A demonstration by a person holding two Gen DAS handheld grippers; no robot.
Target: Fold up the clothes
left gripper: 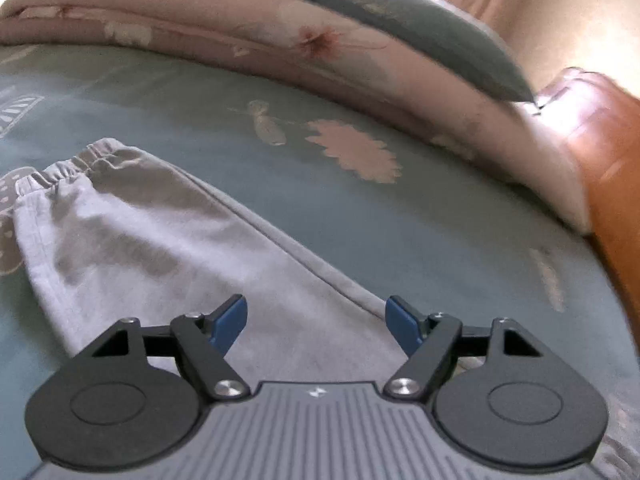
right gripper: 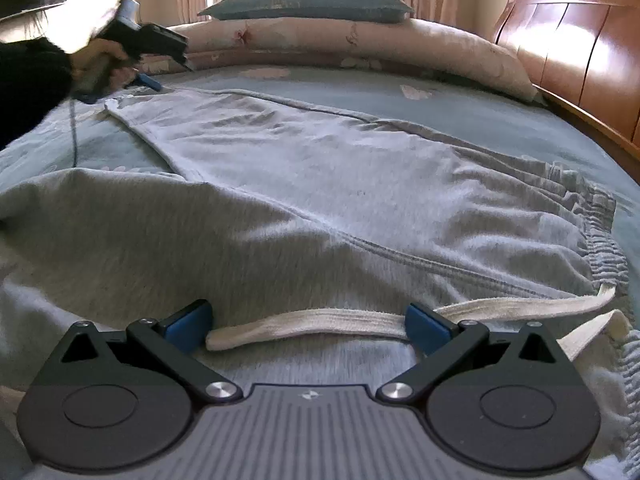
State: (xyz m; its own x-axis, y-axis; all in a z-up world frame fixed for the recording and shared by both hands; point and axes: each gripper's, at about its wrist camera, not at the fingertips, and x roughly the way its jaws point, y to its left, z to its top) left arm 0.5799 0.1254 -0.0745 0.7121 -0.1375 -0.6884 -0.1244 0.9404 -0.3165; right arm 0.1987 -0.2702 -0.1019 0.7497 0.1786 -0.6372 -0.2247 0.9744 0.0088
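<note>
Grey sweatpants [right gripper: 320,184] lie spread on the bed, with the elastic waistband [right gripper: 600,240] at the right and one leg reaching to the far left. A white drawstring [right gripper: 320,322] lies loose between the wide-apart fingers of my right gripper [right gripper: 308,322], which hovers just over the waist area; the pads do not press on it. In the left wrist view my left gripper [left gripper: 318,320] stands open over the leg [left gripper: 180,248], a short way back from its gathered cuff [left gripper: 96,156], with nothing between its fingers. From the right wrist view a hand holds that left gripper [right gripper: 132,80] near the cuff.
The bed has a teal floral sheet [left gripper: 360,200]. A folded pink quilt [right gripper: 360,44] with a grey-green pillow [right gripper: 308,2] on top lies at the far side. A wooden headboard [right gripper: 580,52] stands at the right. A dark sleeve [right gripper: 32,76] enters from the left.
</note>
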